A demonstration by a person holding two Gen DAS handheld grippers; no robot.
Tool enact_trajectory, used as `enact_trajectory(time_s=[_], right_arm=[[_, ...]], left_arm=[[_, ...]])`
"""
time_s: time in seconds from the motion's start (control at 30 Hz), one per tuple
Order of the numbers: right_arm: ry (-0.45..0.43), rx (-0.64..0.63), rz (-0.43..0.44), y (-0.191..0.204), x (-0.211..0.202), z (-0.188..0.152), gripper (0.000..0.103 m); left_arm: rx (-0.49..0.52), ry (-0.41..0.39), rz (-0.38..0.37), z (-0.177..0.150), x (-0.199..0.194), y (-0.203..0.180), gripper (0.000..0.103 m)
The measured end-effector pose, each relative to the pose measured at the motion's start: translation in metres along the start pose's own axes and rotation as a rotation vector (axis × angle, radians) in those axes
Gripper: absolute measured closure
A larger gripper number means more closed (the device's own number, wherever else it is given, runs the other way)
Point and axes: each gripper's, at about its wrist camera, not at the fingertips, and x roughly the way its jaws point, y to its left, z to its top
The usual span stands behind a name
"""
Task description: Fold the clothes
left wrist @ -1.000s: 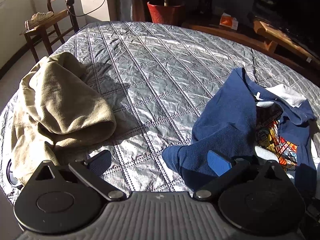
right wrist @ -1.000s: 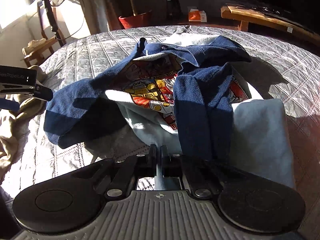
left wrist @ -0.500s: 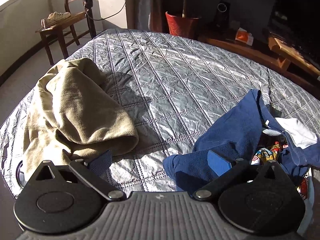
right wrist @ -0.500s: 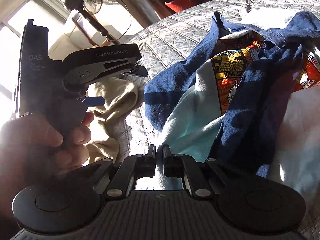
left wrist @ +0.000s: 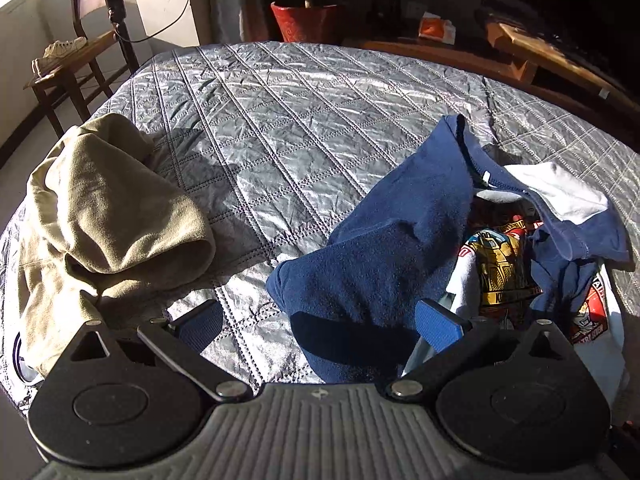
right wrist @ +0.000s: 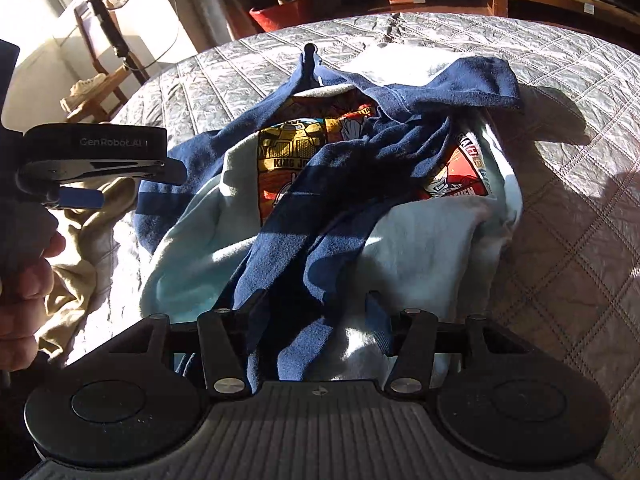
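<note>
A crumpled white shirt with navy sleeves and a bright printed front [right wrist: 360,184] lies on the quilted silver bedspread [left wrist: 280,128]. It shows at the right of the left wrist view [left wrist: 384,264]. My left gripper [left wrist: 320,322] is open and empty, its right finger beside a navy sleeve. It also shows at the left of the right wrist view [right wrist: 80,196]. My right gripper [right wrist: 316,312] is open, its jaws standing either side of the navy sleeve and the white hem.
A beige garment [left wrist: 104,216] lies bunched at the bed's left edge. Past the bed stand a wooden chair with shoes [left wrist: 60,56], a fan stand [right wrist: 108,4], a red pot [left wrist: 308,20] and a wooden bench [left wrist: 540,52].
My right gripper has opened from shut and moved in over the shirt's near edge. My left gripper has shifted a little and stays open.
</note>
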Motion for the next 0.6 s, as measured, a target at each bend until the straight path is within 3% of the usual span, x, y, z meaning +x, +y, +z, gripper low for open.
enact_trajectory(time_s=[0.03,0.07,0.17,0.27,0.33,0.43,0.53,0.6], right_arm=[[0.014,-0.009,-0.009,0.0,0.005,-0.002,0.097],[0.028,-0.019,-0.019,-0.001,0.009,-0.004,0.101],[-0.009,0.032,0.063,-0.009,-0.007,0.002,0.102],[-0.068,0.175,0.156,-0.031,-0.026,0.017,0.102],[-0.171,0.271,0.202,-0.052,-0.045,0.035,0.102],[-0.466,0.436,0.163,-0.096,-0.093,0.068,0.102],[-0.81,0.646,-0.101,-0.143,-0.149,0.083,0.096],[-0.685,0.637,-0.096,-0.161,-0.139,0.093,0.095]], left_arm=[[0.003,0.006,0.0,-0.001,0.001,-0.001,0.001],[0.002,0.011,-0.001,-0.001,0.002,-0.001,0.001],[-0.013,0.021,-0.009,-0.001,0.003,0.002,0.001],[-0.022,0.016,-0.014,0.001,0.001,0.004,0.001],[-0.021,0.015,-0.013,0.002,0.001,0.003,0.001],[-0.025,0.022,-0.011,0.001,0.002,0.005,0.001],[-0.027,0.021,-0.008,0.002,0.002,0.005,0.001],[-0.028,0.022,-0.011,0.002,0.003,0.005,0.001]])
